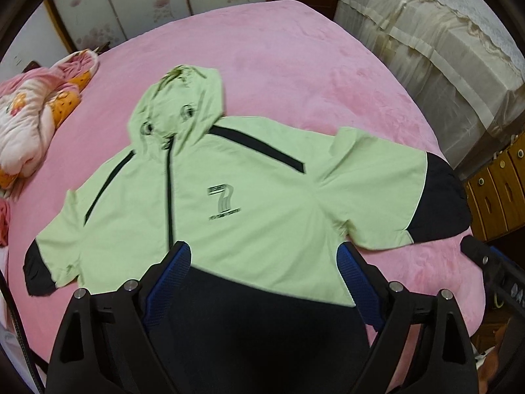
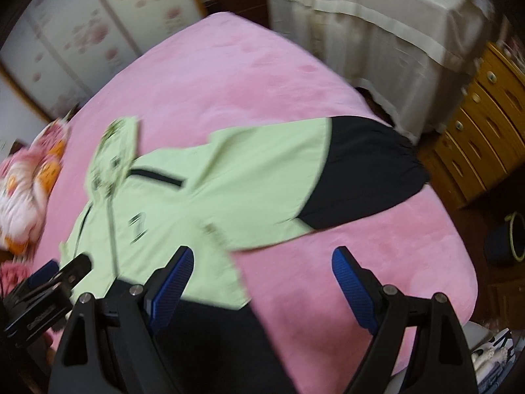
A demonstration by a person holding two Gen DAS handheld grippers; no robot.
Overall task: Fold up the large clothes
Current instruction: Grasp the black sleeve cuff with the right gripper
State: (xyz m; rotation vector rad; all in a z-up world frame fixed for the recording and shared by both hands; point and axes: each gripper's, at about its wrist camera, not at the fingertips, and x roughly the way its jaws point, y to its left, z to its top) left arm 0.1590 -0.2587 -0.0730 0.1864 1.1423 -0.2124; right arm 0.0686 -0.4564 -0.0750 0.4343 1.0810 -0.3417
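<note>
We find a light green hooded jacket (image 1: 256, 197) laid front-up and spread flat on a pink bedcover (image 1: 295, 65). Its hood (image 1: 177, 105) points to the far side; its dark hem band (image 1: 256, 312) lies at the near edge. Both sleeves are spread outward, each ending in a dark cuff: one at the left (image 1: 36, 272), one at the right (image 1: 439, 200). A black zip runs down the front, with a printed "7" emblem (image 1: 224, 203) just right of it.

We note the left gripper (image 1: 264, 256) above the near hem, its blue-padded fingers (image 1: 174, 272) spread wide and holding nothing. The right gripper (image 2: 262, 259) is likewise wide apart and empty, hovering over the near right corner of the jacket, one finger over the cloth and the other over bare bedcover. The right wrist view is motion-blurred.

A crumpled floral quilt (image 1: 29, 115) lies at the far left of the bed. A cream-draped piece of furniture (image 1: 443, 49) and wooden drawers (image 1: 502, 190) stand to the right.
</note>
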